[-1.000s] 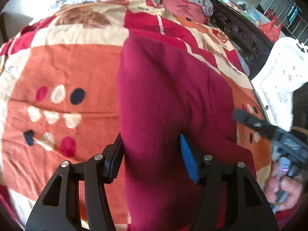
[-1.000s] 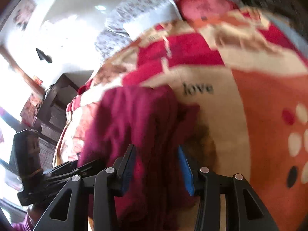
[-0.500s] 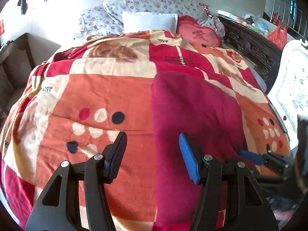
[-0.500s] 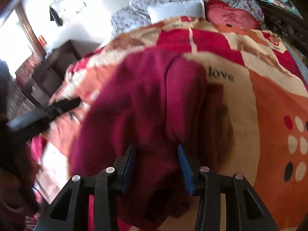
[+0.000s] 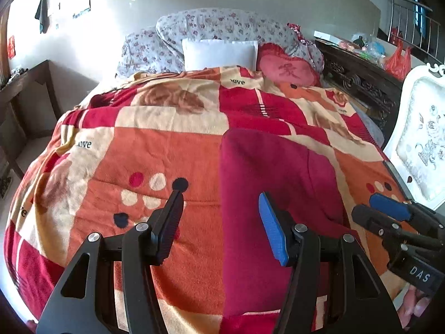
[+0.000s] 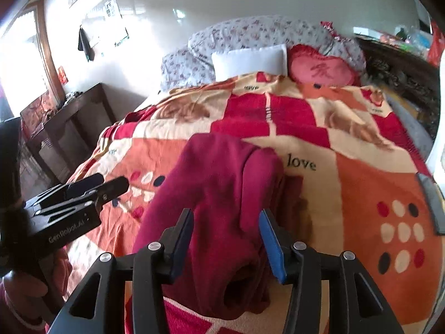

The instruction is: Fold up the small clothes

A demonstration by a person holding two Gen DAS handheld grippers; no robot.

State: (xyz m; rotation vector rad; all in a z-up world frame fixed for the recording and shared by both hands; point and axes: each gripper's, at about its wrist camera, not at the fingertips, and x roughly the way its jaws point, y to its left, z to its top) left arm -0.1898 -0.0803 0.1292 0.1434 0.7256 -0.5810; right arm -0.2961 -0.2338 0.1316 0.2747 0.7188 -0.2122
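Crimson garment (image 6: 222, 194) released at frame centre; my left gripper (image 5: 221, 224) gapes empty, right gripper (image 6: 226, 240) just widened; I'd smooth its bulging right fold next.

We have open blanket (image 5: 167, 150) to the left of the maroon garment (image 5: 272, 167), flat and free across to the bed's left edge. The garment itself lies as a low ridge down the bed's middle. At the head, a white pillow (image 5: 219, 54) and a red cushion (image 5: 286, 68) block the way. On the right, a white chair back (image 5: 417, 139) and dark carved furniture (image 5: 358, 80) stand close beside the bed. A dark table (image 6: 69, 117) stands off the left side.
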